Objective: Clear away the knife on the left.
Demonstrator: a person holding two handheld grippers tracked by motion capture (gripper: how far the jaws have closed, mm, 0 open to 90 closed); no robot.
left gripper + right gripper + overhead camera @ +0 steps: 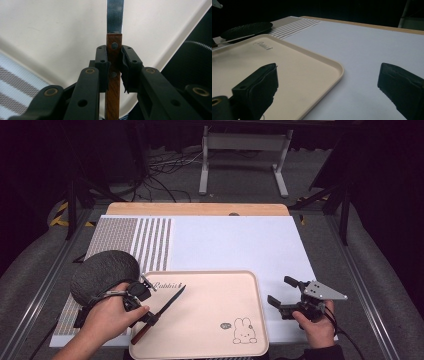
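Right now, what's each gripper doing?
Left gripper: shut on the knife, clamped at its wooden handle.
Right gripper: open, empty, beside the tray.

Both grippers are black plastic with brass-coloured pivot pins and small screw holes in the jaws. The right gripper [286, 298] carries a grey three-cornered plate [324, 291]. The left gripper [144, 301] has a black cable. The right forearm wears a dark sleeve [325, 353].

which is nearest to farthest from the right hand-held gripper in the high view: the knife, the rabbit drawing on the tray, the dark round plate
From the right hand-held gripper, which sits off the tray's right edge:
1. Rabbit drawing, at the tray's near right corner.
2. Knife, over the tray's left side, clamped in the left hand-held gripper.
3. Dark round plate, left of the tray.
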